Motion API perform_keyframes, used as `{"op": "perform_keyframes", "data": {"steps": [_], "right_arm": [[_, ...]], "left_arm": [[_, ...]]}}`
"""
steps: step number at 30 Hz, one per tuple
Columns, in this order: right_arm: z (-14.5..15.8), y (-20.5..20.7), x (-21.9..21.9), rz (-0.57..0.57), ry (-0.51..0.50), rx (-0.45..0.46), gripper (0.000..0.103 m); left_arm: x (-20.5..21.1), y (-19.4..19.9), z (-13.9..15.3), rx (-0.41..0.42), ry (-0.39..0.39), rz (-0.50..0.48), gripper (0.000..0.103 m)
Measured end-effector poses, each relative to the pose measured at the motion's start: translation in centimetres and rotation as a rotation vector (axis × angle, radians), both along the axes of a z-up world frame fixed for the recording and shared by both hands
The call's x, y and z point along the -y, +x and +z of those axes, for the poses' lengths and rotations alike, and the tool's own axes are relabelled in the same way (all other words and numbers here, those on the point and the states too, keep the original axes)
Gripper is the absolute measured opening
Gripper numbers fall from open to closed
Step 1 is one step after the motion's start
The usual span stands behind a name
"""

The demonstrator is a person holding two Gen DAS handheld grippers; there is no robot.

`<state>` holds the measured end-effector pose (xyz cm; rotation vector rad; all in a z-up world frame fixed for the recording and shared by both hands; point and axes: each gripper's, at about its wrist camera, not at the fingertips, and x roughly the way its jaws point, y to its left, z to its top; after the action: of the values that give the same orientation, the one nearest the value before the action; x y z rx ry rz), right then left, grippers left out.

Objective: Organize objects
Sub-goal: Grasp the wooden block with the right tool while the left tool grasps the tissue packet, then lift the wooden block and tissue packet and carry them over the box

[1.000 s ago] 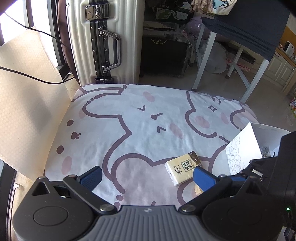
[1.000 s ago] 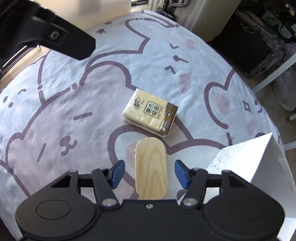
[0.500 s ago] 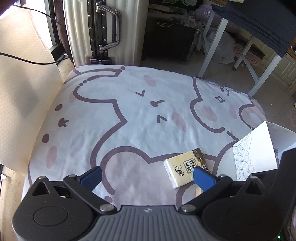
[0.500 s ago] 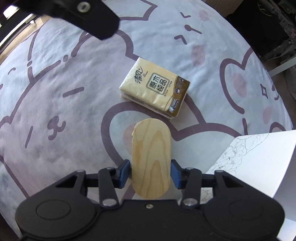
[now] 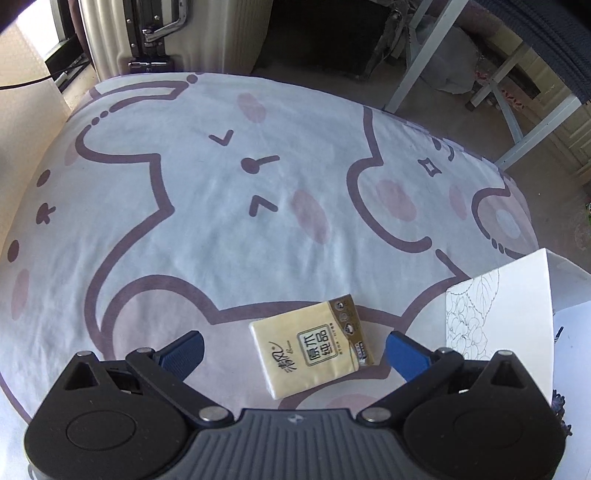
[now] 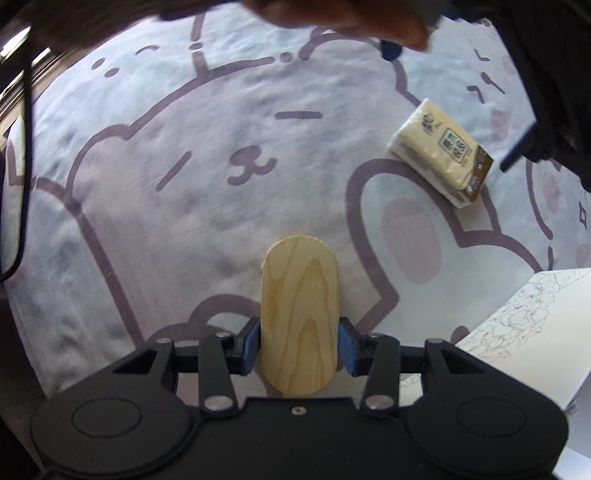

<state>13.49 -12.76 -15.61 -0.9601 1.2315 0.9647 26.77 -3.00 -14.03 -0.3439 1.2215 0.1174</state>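
Right wrist view: the right gripper [image 6: 299,345] clamps its blue pads on the long sides of an oval wooden block [image 6: 299,317] above the cartoon-print bedsheet [image 6: 184,184]; the block looks stiff, light and smooth, so a grip across its narrow waist seems the safest hold. Off to the right lies a yellow tissue pack [image 6: 441,151], soft and crushable by the look of it, best taken across its short sides. From the left wrist view, the left gripper [image 5: 293,349] hangs with fingers wide and empty, the tissue pack [image 5: 314,350] lying flat between them and untouched. A white card with a flower line drawing [image 5: 498,314] stands just beside the pack and could get in the way; a ribbed suitcase [image 5: 147,33] stands beyond the bed, well clear
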Motion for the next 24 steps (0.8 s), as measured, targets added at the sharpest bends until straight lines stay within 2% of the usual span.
{"op": "perform_keyframes", "data": {"steps": [6, 10, 12, 13, 14, 15, 17, 19, 24], "right_arm": [[0.5, -2.2, 0.7, 0.065, 0.007, -0.026, 0.045], [0.8, -2.8, 0.9, 0.086, 0.015, -0.036, 0.045], [1.0, -2.8, 0.9, 0.095, 0.027, -0.030, 0.045], [1.2, -2.8, 1.0, 0.100, 0.037, -0.029, 0.045], [1.3, -2.7, 1.0, 0.106, 0.040, -0.025, 0.045], [1.3, -2.8, 1.1, 0.117, 0.042, -0.017, 0.045], [1.3, -2.9, 1.0, 0.141, 0.030, 0.015, 0.045], [1.3, -3.1, 0.9, 0.173, 0.018, 0.043, 0.045], [1.3, -3.9, 0.2, 0.245, 0.007, 0.105, 0.045]], "left_arm": [[1.8, 1.7, -1.8, -0.049, 0.046, 0.009, 0.103], [2.7, 2.1, -3.3, -0.085, 0.155, -0.019, 0.103], [2.5, 1.8, -3.6, -0.085, 0.174, -0.025, 0.102], [2.2, 1.6, -3.7, -0.079, 0.174, -0.020, 0.101], [1.8, 1.3, -3.6, -0.068, 0.166, -0.014, 0.094], [1.2, 1.1, -3.6, -0.060, 0.143, -0.013, 0.083], [0.0, 0.6, -3.3, -0.038, 0.114, 0.003, 0.076], [-1.0, 0.1, -3.1, -0.037, 0.099, 0.002, 0.076], [-4.4, -2.6, -3.2, -0.067, 0.151, -0.004, 0.075]]}}
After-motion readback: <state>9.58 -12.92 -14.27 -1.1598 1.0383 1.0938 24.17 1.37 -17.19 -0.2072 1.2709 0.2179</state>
